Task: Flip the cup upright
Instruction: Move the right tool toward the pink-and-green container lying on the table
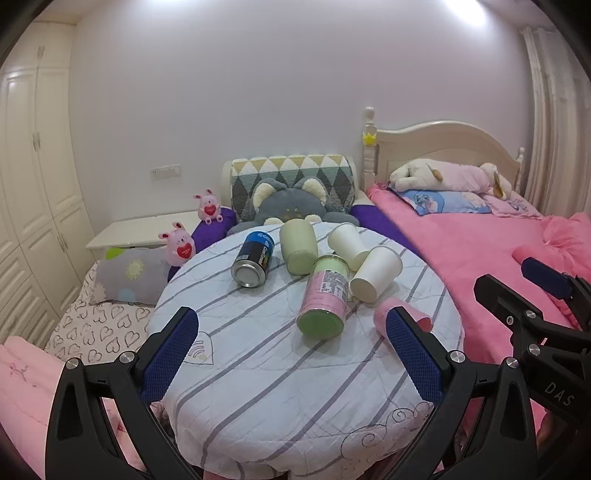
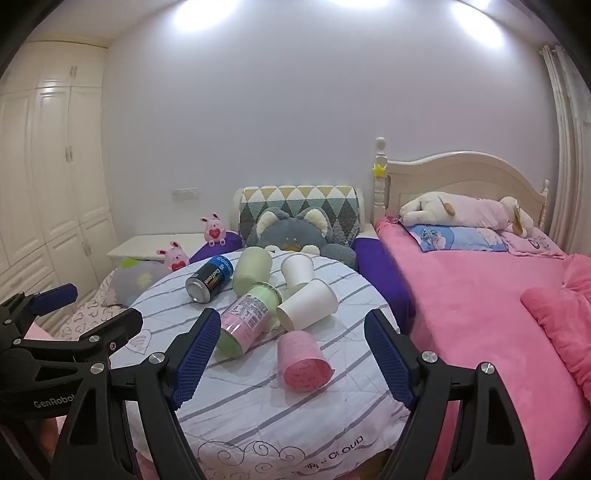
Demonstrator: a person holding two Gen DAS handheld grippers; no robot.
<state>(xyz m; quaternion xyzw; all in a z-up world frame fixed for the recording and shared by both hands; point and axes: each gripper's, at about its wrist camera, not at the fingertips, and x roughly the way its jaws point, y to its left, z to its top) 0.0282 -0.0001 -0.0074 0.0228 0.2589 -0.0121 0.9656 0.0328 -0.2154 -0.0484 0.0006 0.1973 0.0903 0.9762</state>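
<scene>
We see a plain white wall (image 2: pixel 295 122), a cream wardrobe (image 2: pixel 51 166) on the left, a pink-covered bed (image 2: pixel 480 295) with cream headboard (image 2: pixel 461 173) on the right, and bright ceiling lights (image 2: pixel 476 22).

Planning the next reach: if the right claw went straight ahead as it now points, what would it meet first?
Most likely the pink cup, lying on its side on the striped tablecloth between the open right claw fingers. Depth is uncertain; the white cup lies just beyond.
</scene>
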